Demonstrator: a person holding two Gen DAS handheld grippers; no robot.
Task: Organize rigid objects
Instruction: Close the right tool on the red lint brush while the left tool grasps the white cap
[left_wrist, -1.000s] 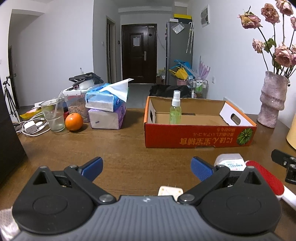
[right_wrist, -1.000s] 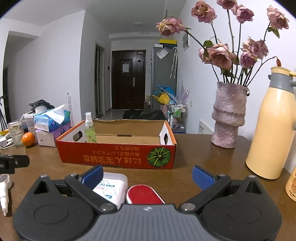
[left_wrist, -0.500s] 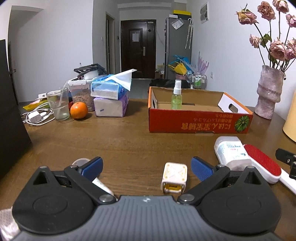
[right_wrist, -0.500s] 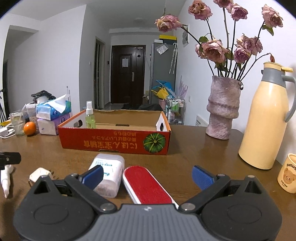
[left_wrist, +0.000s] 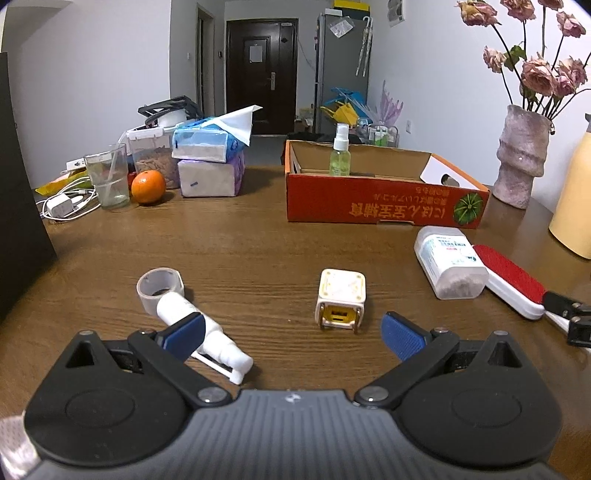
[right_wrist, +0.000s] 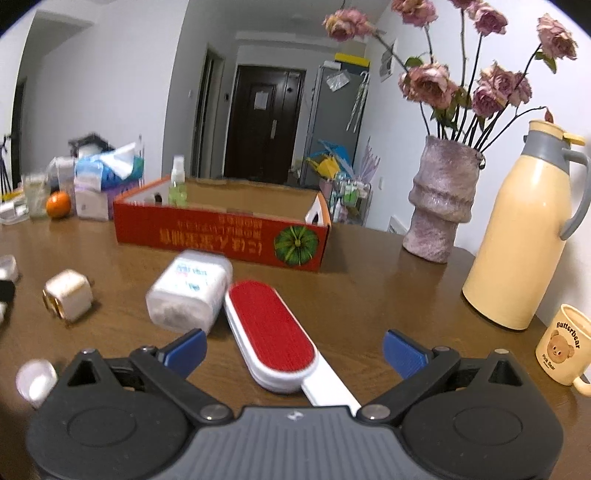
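Brown wood table (left_wrist: 258, 236), loose items spread across it. Left wrist view, left to right: tape roll (left_wrist: 160, 288) at 10 o'clock of the left gripper (left_wrist: 291, 334), touching a white tube (left_wrist: 199, 334) that lies flat, partly under the left finger (left_wrist: 183, 332). White cube charger (left_wrist: 341, 297) at 12, prongs toward camera, between the fingers but untouched. Left gripper jaws wide apart, holding nothing. White jar (left_wrist: 448, 260) on its side at 2 o'clock, lint brush (left_wrist: 509, 278) just beside it on the right. Red box (left_wrist: 384, 199) farther back at 1 o'clock, spray bottle (left_wrist: 339, 155) upright inside, far-left part.

Right wrist view, motion-blurred on the left: charger (right_wrist: 68, 295) at 10, jar (right_wrist: 190, 291) at 11, brush (right_wrist: 271, 326) at 12, handle running under the right gripper (right_wrist: 291, 350). Its jaws spread wide, empty. Box (right_wrist: 221, 232) behind.
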